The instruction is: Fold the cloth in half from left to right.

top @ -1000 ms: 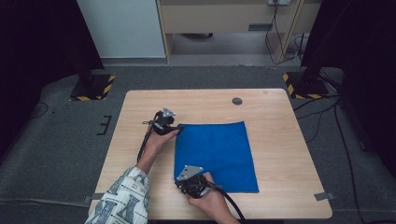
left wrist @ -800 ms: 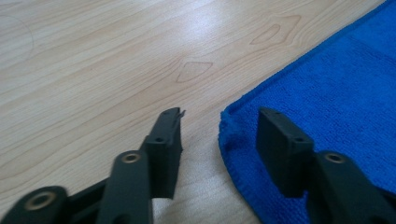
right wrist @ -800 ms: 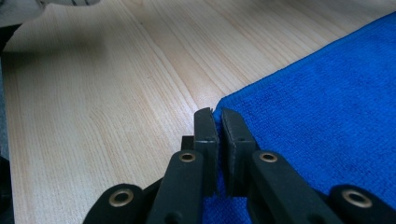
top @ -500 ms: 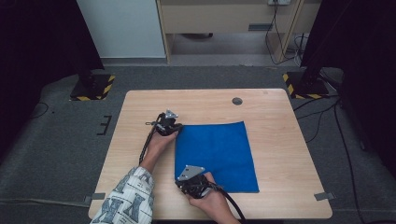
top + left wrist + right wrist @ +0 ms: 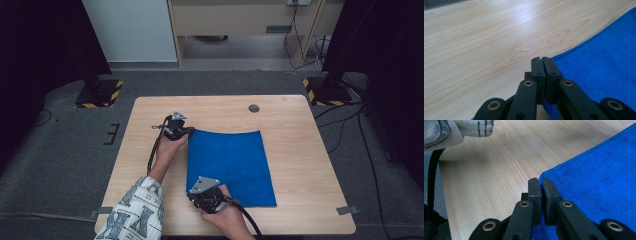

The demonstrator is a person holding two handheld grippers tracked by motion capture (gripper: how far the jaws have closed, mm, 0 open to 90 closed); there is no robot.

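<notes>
Left hand-held gripper [image 5: 189,131] clamping blue cloth [image 5: 232,162] corner (far)

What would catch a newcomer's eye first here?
The blue cloth lying flat in the middle of the wooden table. The left tool is shut on its far left corner, having just closed there, and the right tool is shut on its near left corner. A small dark disc sits near the table's far edge.

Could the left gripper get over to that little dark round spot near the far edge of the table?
Probably yes. The wood between the left gripper and the dark round spot lies bare. But its jaws have just closed on a corner of the blue cloth, so it would drag the cloth along or have to let go first.
</notes>
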